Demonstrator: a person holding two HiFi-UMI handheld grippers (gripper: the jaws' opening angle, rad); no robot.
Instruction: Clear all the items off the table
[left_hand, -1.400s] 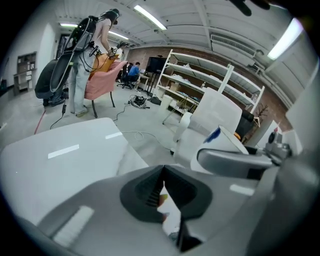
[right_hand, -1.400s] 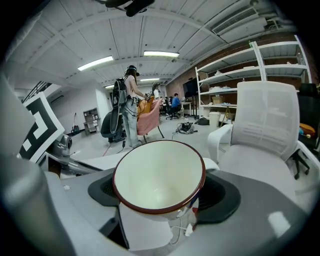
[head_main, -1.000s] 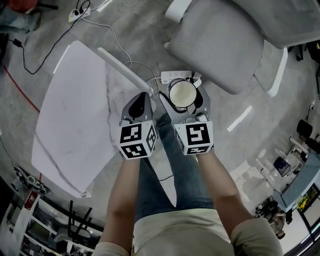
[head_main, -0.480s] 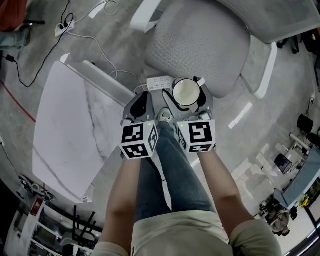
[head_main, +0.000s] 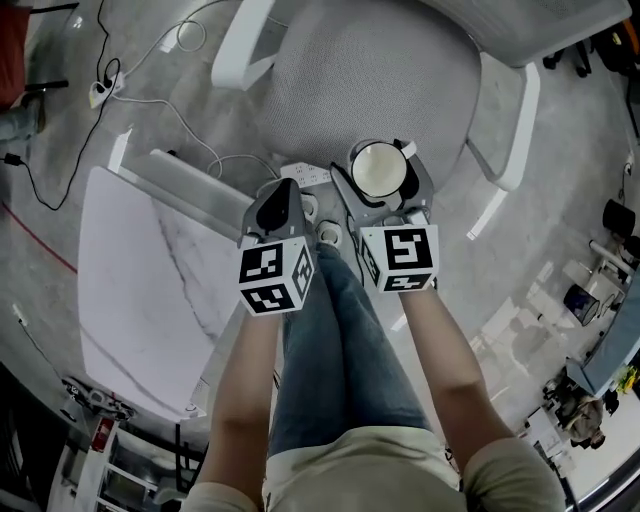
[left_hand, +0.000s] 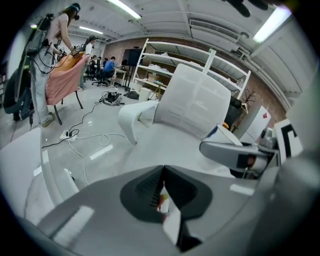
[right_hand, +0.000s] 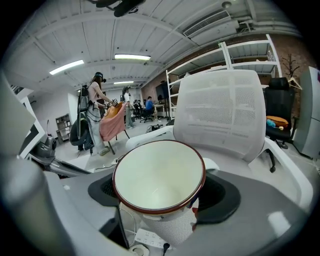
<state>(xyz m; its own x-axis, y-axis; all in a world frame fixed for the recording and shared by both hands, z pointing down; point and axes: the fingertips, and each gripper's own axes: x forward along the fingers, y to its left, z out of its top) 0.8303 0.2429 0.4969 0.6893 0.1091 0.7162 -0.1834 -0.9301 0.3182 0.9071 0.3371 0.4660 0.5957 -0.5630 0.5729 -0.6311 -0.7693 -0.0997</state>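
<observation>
**Both tools loaded, away from the table**

My right gripper (head_main: 384, 198) is clamped on a round white cup with a dark red rim (right_hand: 159, 176). The cup stands upright between the jaws with its mouth facing up, and its pale inside shows nothing in it. In the head view it hangs over the front edge of the grey mesh office chair with the white frame (head_main: 370, 70), clear of the seat.

My left gripper (head_main: 281, 208) is clenched tight. The left gripper view shows the two dark jaws pressed together on a thin white flat piece with a spot of red and green on it (left_hand: 170, 220). I cannot tell whether it is a card, a packet or folded paper.

The two grippers sit side by side above my knees in blue jeans (head_main: 335, 340), with the marker cubes facing up at me. A white power strip (head_main: 305, 174) lies on the grey floor just beyond the left jaws, with its cable running off toward the upper left.

The white marble-patterned tabletop (head_main: 140, 280) lies to my left, well apart from the cup and the white piece.
</observation>
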